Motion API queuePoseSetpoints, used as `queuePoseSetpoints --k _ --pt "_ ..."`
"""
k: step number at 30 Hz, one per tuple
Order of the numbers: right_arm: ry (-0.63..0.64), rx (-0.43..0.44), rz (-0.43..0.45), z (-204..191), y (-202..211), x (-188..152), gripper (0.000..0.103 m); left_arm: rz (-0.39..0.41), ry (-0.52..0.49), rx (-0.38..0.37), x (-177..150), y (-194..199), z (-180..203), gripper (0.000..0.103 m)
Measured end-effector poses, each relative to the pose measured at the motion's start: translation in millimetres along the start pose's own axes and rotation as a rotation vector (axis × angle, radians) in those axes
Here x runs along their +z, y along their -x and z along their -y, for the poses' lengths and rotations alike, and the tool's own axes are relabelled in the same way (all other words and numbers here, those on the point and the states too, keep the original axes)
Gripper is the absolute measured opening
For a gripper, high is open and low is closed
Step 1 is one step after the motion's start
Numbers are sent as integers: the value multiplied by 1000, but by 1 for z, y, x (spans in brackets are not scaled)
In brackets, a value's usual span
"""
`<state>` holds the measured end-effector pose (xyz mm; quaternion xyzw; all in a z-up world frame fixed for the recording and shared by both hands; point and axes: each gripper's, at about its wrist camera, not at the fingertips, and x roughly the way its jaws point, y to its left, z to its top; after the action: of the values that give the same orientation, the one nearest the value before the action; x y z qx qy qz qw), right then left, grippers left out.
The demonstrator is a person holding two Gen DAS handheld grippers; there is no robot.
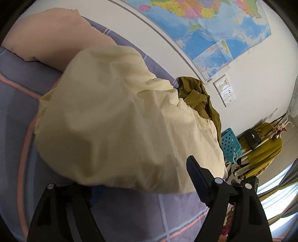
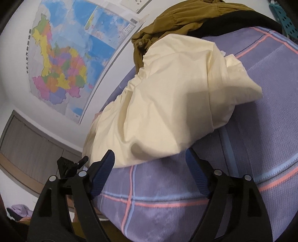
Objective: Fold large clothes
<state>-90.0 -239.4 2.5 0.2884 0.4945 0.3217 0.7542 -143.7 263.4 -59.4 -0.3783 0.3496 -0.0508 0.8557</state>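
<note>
A pale yellow garment (image 1: 115,119) lies bunched on a purple bed cover (image 1: 16,104) with pink and blue stripes. My left gripper (image 1: 137,176) is open at the garment's near edge; the cloth drapes over its left finger, and the right finger (image 1: 195,176) shows bare. In the right wrist view the same garment (image 2: 167,104) lies just ahead of my right gripper (image 2: 150,158), which is open, its fingertips (image 2: 108,160) at the cloth's lower hem, holding nothing.
An olive-brown jacket (image 1: 197,98) lies crumpled beyond the yellow garment, also in the right view (image 2: 182,16). A pink pillow (image 1: 48,35) sits at the head. A map (image 1: 208,28) hangs on the wall. A blue perforated basket (image 1: 231,145) and a clothes rack (image 1: 264,149) stand past the bed.
</note>
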Motion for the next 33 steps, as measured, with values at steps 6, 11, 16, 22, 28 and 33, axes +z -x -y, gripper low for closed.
queuePoseSetpoints --k 6,11,16,22,28,33 --pt "-16 -52 38 0 -12 10 79 -5 25 27 11 -12 2 79" --pt "-39 -110 87 -4 -28 19 85 -2 10 82 18 -25 11 79" --pt "-72 -130 69 -2 -21 15 85 -1 9 82 21 -25 8 79" --pt "-148 -180 111 11 -2 13 89 -4 -21 107 20 -26 11 78" --pt "-87 -218 106 -1 -38 39 99 -13 -32 111 22 -28 12 78" --pt "-104 -82 149 -5 -42 43 97 -22 -29 113 23 -27 11 77"
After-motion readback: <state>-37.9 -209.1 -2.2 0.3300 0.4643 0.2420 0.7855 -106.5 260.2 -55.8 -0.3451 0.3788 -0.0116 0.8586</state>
